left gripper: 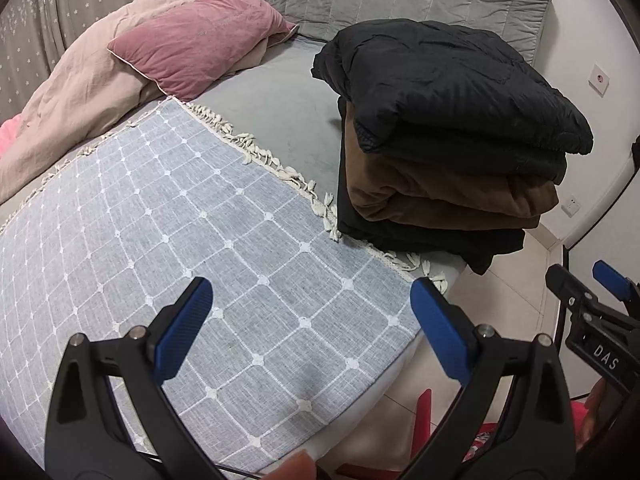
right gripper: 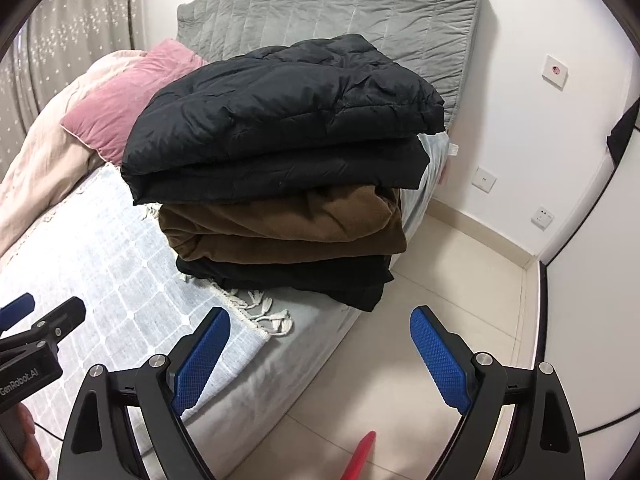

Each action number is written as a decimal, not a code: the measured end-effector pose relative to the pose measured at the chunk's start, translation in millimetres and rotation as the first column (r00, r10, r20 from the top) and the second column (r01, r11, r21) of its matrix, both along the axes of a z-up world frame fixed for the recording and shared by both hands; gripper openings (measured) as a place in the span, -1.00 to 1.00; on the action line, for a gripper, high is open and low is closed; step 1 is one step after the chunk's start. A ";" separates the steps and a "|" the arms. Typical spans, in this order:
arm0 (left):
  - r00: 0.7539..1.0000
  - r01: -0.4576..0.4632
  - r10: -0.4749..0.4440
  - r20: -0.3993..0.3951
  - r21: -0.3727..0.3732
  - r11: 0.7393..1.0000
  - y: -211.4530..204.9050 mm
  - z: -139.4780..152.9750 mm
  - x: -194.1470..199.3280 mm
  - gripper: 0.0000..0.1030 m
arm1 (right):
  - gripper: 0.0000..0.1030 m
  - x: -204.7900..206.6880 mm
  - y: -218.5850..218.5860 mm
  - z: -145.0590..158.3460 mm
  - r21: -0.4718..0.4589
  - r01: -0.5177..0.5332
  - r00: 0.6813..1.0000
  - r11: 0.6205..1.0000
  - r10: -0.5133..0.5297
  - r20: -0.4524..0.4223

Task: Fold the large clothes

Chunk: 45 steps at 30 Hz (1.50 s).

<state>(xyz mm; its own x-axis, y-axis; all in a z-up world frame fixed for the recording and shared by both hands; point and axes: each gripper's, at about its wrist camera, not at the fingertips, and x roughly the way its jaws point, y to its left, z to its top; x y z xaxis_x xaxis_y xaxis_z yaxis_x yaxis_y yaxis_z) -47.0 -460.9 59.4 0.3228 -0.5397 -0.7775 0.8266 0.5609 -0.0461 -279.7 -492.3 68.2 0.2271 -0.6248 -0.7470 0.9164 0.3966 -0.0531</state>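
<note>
A stack of folded clothes stands at the bed's right corner: a black padded jacket [left gripper: 448,80] on top, a brown garment [left gripper: 448,196] under it, a black garment [left gripper: 432,240] at the bottom. The stack also shows in the right wrist view, with the jacket [right gripper: 280,120], the brown garment [right gripper: 288,224] and the black garment [right gripper: 288,276]. My left gripper [left gripper: 312,332] is open and empty above the blue checked blanket [left gripper: 180,248]. My right gripper [right gripper: 320,360] is open and empty, in front of the stack over the bed corner and floor.
A pink pillow [left gripper: 200,36] and a beige duvet [left gripper: 80,96] lie at the bed's far left. A grey quilted headboard [right gripper: 340,4] stands behind the stack. The tiled floor [right gripper: 460,288] and white wall with sockets [right gripper: 554,67] are to the right. Something red [right gripper: 362,456] lies below.
</note>
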 end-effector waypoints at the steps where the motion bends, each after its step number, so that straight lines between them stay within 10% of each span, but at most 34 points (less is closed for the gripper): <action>1: 1.000 0.001 -0.001 -0.005 0.000 1.000 -0.2 -0.6 0.2 0.92 | 0.79 0.5 0.7 0.0 -0.002 -0.002 1.000 1.000 0.002 -0.004; 45: 0.999 0.028 -0.028 -0.041 -0.003 1.000 -3.2 1.5 -5.4 0.92 | 0.79 12.6 9.2 1.9 -0.016 -0.055 0.998 0.998 0.054 -0.013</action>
<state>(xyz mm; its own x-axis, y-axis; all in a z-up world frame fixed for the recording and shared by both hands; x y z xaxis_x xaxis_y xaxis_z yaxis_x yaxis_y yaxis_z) -52.4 -464.1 60.9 0.2757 -0.5498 -0.7885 0.8392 0.5377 -0.0815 -267.0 -483.1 70.0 0.2522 -0.6237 -0.7398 0.8927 0.4451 -0.0709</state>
